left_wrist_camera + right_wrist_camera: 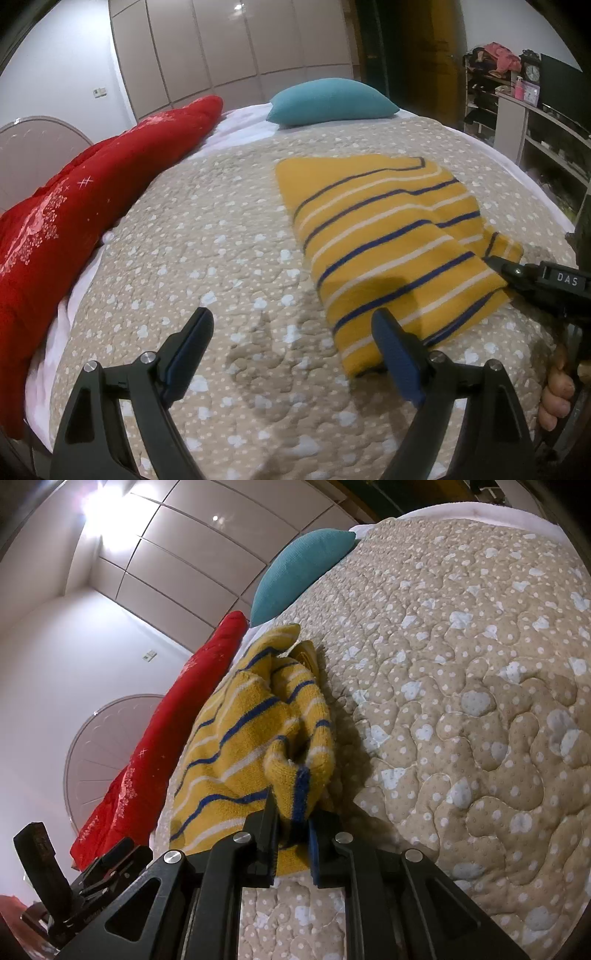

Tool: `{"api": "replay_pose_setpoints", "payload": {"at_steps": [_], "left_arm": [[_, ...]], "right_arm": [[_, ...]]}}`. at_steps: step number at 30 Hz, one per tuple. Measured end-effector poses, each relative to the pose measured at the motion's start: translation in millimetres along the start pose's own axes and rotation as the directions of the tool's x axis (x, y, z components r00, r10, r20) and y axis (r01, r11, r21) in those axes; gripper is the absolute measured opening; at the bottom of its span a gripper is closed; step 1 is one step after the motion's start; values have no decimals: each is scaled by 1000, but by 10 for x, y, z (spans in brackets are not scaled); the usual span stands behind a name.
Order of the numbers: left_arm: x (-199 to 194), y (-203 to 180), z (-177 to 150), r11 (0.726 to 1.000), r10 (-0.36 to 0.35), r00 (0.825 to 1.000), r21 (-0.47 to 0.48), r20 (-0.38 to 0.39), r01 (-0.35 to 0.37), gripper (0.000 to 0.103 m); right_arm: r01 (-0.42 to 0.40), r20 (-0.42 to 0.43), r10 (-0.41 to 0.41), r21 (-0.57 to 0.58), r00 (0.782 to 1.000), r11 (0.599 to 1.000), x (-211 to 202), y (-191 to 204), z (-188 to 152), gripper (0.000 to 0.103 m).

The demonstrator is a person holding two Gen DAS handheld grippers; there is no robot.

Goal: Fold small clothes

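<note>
Sweater on the bed, body looks partly folded. My right gripper: jaws pinching a bunched edge at its near side. Left gripper: jaws spread, empty, just beside the hem. Final folds remain, I judge.

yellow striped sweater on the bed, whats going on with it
A person is folding a yellow striped sweater on a quilted bedspread, with a gripper in each hand. The right gripper is shut on a bunched edge of the sweater at its right side. The left gripper is open, hovering at the sweater's near edge, holding nothing. Part of the sweater already lies folded over itself. A teal pillow and a red blanket sit farther off.
</note>
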State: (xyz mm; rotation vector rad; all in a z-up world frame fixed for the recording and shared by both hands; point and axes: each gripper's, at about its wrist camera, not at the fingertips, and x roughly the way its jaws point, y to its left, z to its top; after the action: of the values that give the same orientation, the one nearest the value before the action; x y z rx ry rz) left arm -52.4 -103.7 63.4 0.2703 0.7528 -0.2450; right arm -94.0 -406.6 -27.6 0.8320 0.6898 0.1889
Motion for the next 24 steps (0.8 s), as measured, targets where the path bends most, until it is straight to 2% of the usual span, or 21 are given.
{"api": "replay_pose_setpoints", "payload": {"at_steps": [6,8,10,11,12,13,15,17,19,20,21,24], "left_arm": [[35,152,-21,999,-10,1000,-52,-15,9,86],[44,242,-24,997,-27,999,-78,-21,25,86],[75,356,-21,993,-46,998,-109,-32,42,86],[103,427,-17,990,-60,997,-131,-38,54,87],[135,489,-11,986,-75,996,-152,-44,67,88],[179,550,-3,981,-92,994,-176,-53,82,88],[298,657,27,964,-154,985,-232,-73,134,89],[451,692,75,936,-245,966,-279,-86,213,89],[623,667,134,904,-339,935,-309,-101,295,90],[729,635,167,885,-388,915,-322,-114,336,90],[836,600,195,863,-439,890,-337,-126,377,91],[1130,465,241,767,-595,789,-398,-150,503,97]], "right_arm": [[0,-4,0,3,1000,1000,0,4,3,12],[22,-21,-22,2,1000,1000,-22,43,19,13],[64,-33,-66,-35,997,997,-111,144,34,20],[93,-24,-94,-61,995,994,-171,194,46,34],[137,0,-137,-96,991,986,-256,257,57,55],[166,38,-163,-132,986,977,-371,325,77,61],[169,74,-159,-162,984,972,-520,402,173,62],[166,82,-154,-173,985,971,-535,445,305,66],[168,64,-159,-186,985,968,-409,485,491,68],[157,41,-152,-198,988,968,-286,496,595,70],[154,13,-155,-209,988,966,-131,492,694,71],[157,-69,-173,-194,983,968,312,393,900,71]]}}
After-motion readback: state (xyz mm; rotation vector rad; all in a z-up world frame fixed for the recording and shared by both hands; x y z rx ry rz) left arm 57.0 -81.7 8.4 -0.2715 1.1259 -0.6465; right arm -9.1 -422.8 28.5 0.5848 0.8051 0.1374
